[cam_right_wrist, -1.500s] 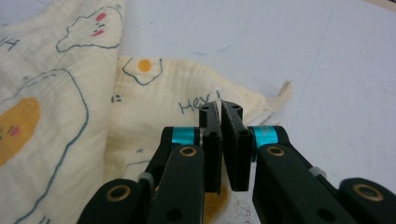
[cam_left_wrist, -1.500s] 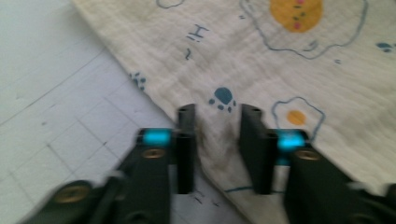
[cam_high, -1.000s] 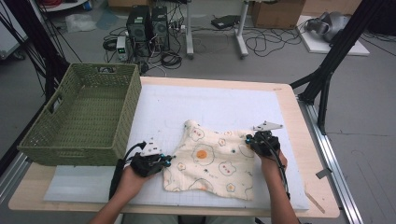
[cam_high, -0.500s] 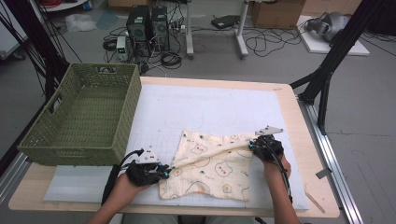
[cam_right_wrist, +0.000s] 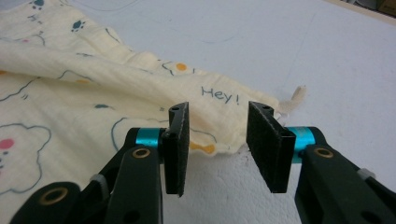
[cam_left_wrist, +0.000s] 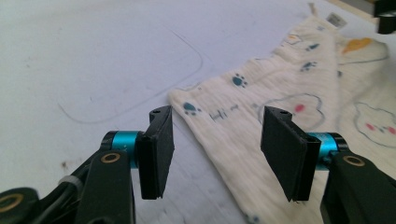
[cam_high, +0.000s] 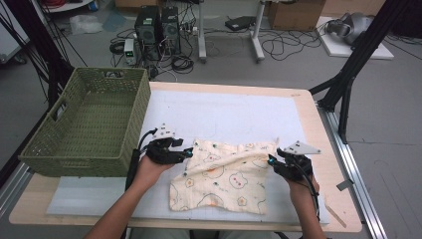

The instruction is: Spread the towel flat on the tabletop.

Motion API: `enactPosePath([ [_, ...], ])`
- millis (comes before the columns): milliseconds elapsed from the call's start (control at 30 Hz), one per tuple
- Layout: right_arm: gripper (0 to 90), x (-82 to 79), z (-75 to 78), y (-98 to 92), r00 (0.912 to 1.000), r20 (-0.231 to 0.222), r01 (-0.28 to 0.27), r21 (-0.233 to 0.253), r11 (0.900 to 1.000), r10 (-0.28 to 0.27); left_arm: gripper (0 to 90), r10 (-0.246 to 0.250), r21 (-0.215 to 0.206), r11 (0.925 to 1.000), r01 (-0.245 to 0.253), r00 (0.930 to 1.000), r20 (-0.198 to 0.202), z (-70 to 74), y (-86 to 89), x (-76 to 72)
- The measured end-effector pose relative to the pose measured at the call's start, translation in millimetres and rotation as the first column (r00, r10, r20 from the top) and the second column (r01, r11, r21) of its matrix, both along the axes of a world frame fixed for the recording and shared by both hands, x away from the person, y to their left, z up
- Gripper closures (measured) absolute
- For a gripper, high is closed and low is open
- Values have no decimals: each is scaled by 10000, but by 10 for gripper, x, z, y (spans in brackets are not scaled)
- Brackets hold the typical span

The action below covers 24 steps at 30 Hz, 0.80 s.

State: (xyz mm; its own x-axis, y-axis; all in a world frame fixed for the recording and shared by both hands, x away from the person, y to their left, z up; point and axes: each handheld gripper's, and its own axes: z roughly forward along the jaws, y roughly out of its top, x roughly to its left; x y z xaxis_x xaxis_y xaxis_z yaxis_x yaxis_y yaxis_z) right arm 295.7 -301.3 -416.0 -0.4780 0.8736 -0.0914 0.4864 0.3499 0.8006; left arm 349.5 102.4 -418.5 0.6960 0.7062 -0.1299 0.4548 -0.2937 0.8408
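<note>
Covering wooden surface (cam_high: 318, 124), white mat (cam_high: 229, 112); cables on grey floor (cam_high: 278, 47). Cream bear-print muslin cloth (cam_high: 224, 184) folded, between left tongs (cam_high: 188, 153), right tongs (cam_high: 270, 160), both spread, empty.

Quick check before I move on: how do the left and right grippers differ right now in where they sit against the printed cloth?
The left gripper stands wider open than the right gripper. The left gripper has the printed cloth's corner edge lying flat between its jaws; the right gripper faces a raised fold bearing the word "Hey!". In the high view the left gripper sits nearer the green basket, the right gripper at the cloth's opposite edge. Both are open, holding nothing.
</note>
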Motion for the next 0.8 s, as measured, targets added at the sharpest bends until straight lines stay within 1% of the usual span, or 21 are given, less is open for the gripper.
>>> enactPosePath([
  [33, 579, -19, -2, -9, 10000, 31, -47, 20, 10000, 47, 443, -7, 130, 9999, 7, 10000, -35, -6, -37, 44],
  [67, 576, -41, -6, -11, 10000, 17, -50, 72, 10000, 50, 443, 5, 123, 9999, -6, 10000, 37, -22, -73, 82],
  [133, 564, -85, -12, -17, 9998, 38, -191, 151, 9997, 190, 431, 47, 377, 9993, -42, 9999, -140, -68, -167, 172],
  [267, 535, -123, 12, -34, 9996, 148, -231, 352, 9991, 226, 413, 99, 627, 9980, -82, 9996, -268, -141, -311, 292],
  [333, 508, -134, 30, -44, 9995, 230, -212, 515, 9984, 200, 412, 147, 703, 9974, -131, 9996, -231, -188, -374, 325],
  [400, 454, -141, 41, -51, 9995, 295, -95, 705, 9975, 75, 413, 69, 1116, 9938, -16, 9989, -464, -244, -429, 355],
  [433, 437, -141, 45, -58, 9994, 330, -83, 782, 9969, 58, 417, -7, 1348, 9909, 69, 9990, -455, -275, -458, 363],
  [467, 417, -142, 48, -66, 9994, 339, -49, 846, 9964, 20, 428, -26, 1479, 9890, 91, 9990, -435, -291, -474, 364],
  [500, 401, -142, 48, -73, 9994, 352, -5, 874, 9962, -26, 430, -97, 1660, 9860, 131, 9997, -215, -297, -493, 359],
  [567, 378, -137, 48, -97, 9993, 346, 71, 1007, 9949, -107, 447, -123, 1723, 9849, 136, 9999, -87, -300, -506, 352],
  [600, 375, -136, 47, -102, 9993, 332, 113, 1063, 9943, -149, 468, -192, 1716, 9850, 198, 9998, -53, -298, -503, 351],
  [633, 370, -131, 45, -111, 9993, 341, 113, 1092, 9940, -151, 535, -386, 1632, 9858, 386, 9992, -33, -292, -492, 353],
  [667, 368, -130, 42, -115, 9994, 300, 133, 1096, 9939, -167, 664, -468, 1675, 9848, 462, 9989, -4, -289, -487, 353],
  [700, 368, -129, 40, -114, 9994, 301, 130, 1106, 9938, -165, 750, -538, 1648, 9849, 530, 9986, 2, -289, -481, 359],
  [733, 368, -126, 36, -113, 9995, 309, 77, 1085, 9941, -111, 832, -492, 1683, 9845, 485, 9988, -4, -285, -470, 372],
  [767, 368, -127, 32, -105, 9995, 291, 91, 1080, 9941, -123, 851, -330, 1719, 9846, 322, 9995, 19, -280, -455, 396],
  [800, 368, -127, 27, -98, 9996, 260, 72, 1058, 9944, -100, 857, 51, 1862, 9825, -75, 9999, 134, -273, -417, 433],
])
